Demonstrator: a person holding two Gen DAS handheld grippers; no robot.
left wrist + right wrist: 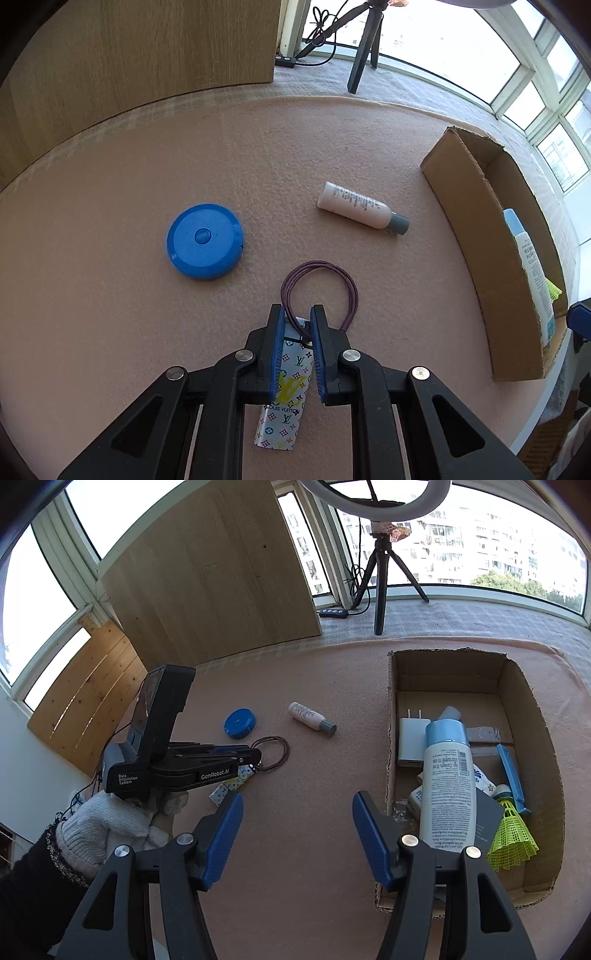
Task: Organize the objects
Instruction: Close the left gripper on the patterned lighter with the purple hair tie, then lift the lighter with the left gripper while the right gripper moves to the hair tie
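Note:
My left gripper is shut on the top of a patterned card that carries a loop of purple hair ties, just over the pink mat. From the right wrist view the same left gripper grips that card, with the hair ties hanging off its tip. A blue round tape measure and a white tube lie on the mat beyond. My right gripper stands open, with nothing between its fingers, just left of the cardboard box.
The cardboard box holds a white spray bottle, a white charger, a yellow shuttlecock and a blue clip. A tripod and a wooden panel stand behind the mat. A gloved hand holds the left gripper.

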